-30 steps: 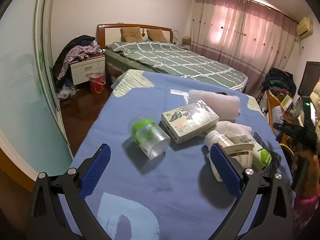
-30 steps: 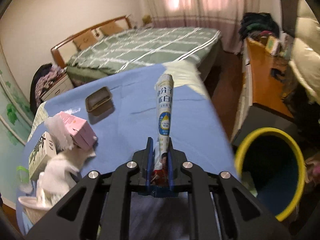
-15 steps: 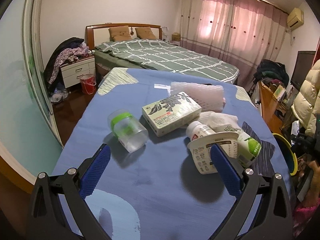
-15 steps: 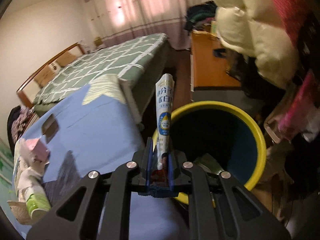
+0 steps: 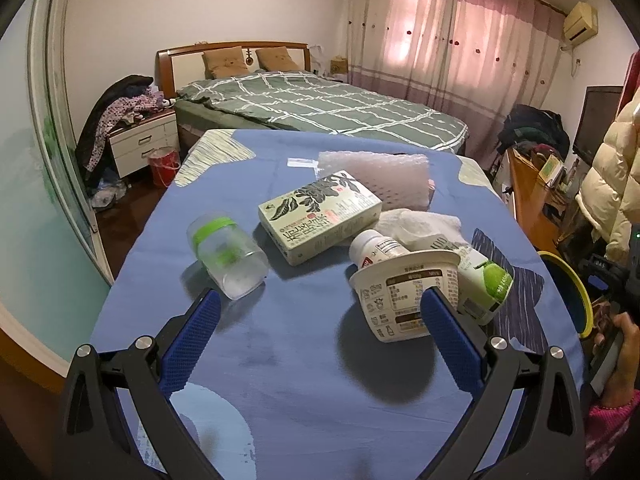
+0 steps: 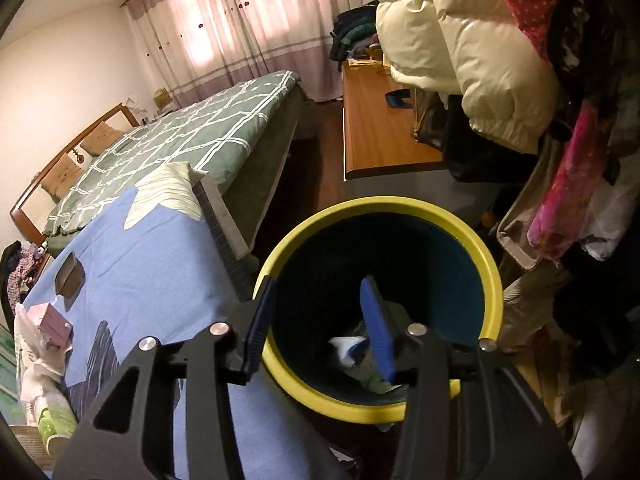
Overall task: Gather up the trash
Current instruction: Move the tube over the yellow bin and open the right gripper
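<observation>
My right gripper [image 6: 320, 312] is open and empty, over the yellow-rimmed blue bin [image 6: 490, 264] beside the table. Trash lies at the bin's bottom [image 6: 352, 350]. My left gripper [image 5: 320, 320] is open and empty above the blue table [image 5: 300, 360]. Ahead of it lie a clear jar with a green band [image 5: 226, 254], a green-and-white box [image 5: 320, 216], a white paper cup [image 5: 404, 292], a white bottle [image 5: 376, 246], a green-print carton [image 5: 480, 276] and bubble wrap [image 5: 376, 176]. The bin's rim also shows in the left wrist view [image 5: 572, 292].
A pink box [image 6: 54, 322], white tissue [image 6: 36, 364] and a dark tray [image 6: 70, 278] lie on the table. A bed [image 5: 320, 108] stands behind it. A wooden desk [image 6: 380, 136] and hanging coats [image 6: 480, 52] crowd the bin's far side.
My right gripper swung from the table to over the bin, opened and let go of the rolled tube. My left gripper drew back slightly from the trash pile.
</observation>
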`<state>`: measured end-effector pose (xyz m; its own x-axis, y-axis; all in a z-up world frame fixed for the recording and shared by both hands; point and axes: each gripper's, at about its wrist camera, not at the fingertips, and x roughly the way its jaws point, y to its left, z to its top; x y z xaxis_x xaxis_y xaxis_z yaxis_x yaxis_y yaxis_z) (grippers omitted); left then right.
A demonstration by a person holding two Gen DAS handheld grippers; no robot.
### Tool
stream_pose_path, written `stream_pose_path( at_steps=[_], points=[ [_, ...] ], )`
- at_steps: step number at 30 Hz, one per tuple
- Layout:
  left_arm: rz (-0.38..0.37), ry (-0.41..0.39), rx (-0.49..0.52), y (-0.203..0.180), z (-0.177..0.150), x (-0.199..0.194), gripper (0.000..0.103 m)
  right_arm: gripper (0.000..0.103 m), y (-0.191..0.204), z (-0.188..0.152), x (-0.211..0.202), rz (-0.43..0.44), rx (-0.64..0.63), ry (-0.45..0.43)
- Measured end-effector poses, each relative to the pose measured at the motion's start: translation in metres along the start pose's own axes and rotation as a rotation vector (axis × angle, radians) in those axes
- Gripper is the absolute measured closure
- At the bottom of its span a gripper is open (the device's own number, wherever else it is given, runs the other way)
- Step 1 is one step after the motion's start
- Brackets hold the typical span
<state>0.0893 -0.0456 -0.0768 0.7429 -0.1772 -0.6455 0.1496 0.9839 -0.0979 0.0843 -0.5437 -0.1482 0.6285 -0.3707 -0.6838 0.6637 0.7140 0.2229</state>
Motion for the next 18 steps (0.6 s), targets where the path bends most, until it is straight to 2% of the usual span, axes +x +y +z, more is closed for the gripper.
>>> stream_pose_path(
  at_steps=[10,18],
  points=[
    [-0.020,0.038,0.015,-0.009,0.000,0.015,0.005,0.058,0.008,-0.011,0.003,0.004,-0.021,-0.006],
    [-0.091,0.096,0.038,-0.028,0.004,0.038,0.005,0.054,0.014,-0.011,0.001,-0.004,-0.041,-0.020]
  ],
)
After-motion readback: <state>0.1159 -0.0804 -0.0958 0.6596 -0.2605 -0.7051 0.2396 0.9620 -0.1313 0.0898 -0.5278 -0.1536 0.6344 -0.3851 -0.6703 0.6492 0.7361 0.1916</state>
